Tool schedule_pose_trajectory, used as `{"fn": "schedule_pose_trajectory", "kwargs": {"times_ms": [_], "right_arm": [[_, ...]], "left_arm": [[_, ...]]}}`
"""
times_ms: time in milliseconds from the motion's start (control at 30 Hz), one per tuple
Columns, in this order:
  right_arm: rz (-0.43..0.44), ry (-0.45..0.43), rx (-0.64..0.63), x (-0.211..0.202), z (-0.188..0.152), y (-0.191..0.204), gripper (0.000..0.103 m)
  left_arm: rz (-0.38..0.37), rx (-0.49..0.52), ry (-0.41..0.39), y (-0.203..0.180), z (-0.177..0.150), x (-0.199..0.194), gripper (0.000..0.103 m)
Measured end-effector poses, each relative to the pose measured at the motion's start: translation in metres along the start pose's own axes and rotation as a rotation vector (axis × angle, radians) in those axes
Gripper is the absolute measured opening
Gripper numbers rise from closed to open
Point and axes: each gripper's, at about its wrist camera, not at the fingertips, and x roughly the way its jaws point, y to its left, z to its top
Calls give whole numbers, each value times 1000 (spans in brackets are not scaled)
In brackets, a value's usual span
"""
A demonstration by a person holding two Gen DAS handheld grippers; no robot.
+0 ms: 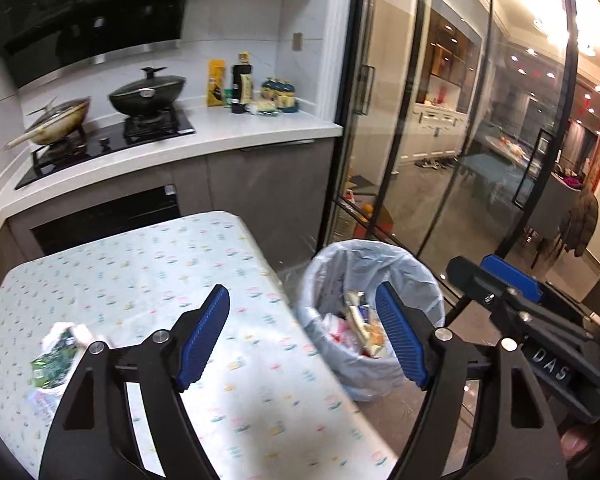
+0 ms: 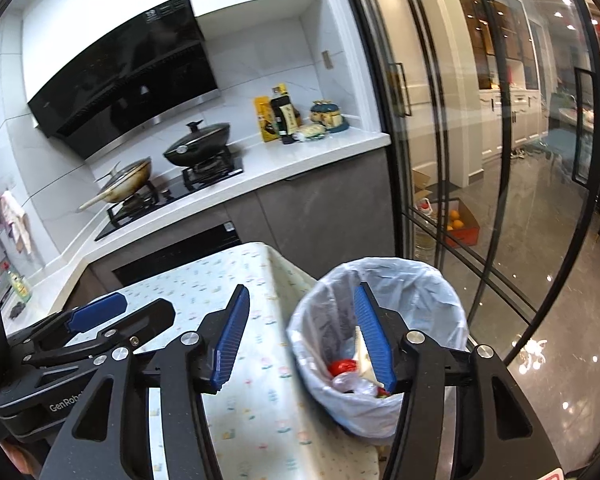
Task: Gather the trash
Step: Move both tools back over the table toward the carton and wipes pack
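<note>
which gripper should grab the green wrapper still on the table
Left. The green wrapper lies beside the open left gripper on the table; the right gripper, also open and empty, sits nearer the bin.

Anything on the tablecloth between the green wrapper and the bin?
Only bare tablecloth between the green wrapper and the bin, per the left wrist view; the open left gripper covers part.

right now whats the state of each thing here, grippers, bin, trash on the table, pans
left gripper: open, nothing between the pads
right gripper: open, nothing between the pads
trash bin: upright on the floor beside the table, lined with a bag, partly filled with wrappers
green wrapper: lying on the table, not yet binned
black pan: on the stove, lid on
</note>
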Motion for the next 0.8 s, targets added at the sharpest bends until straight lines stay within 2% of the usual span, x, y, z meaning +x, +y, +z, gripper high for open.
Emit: {"fn": "schedule_pose_trajectory", "kwargs": {"times_ms": [67,133,400,667,800], "right_arm": [[11,1,-8,-2,-2,12,54],[28,7,-24,-3,-5,27,54],[106,58,-84,8,-27,94,54],[191,136,-143,32,-59,169,54],[228,180,-165,53,-77,204,54]], "left_arm": [[23,-15,-11,15,-4,-10,75],[47,-39,-25,32,-9,-20,84],[129,-143,-12,105,-37,-52,88],[250,-264,31,192,-80,-77,91],[264,-362,68,237,-106,-84,91]]}}
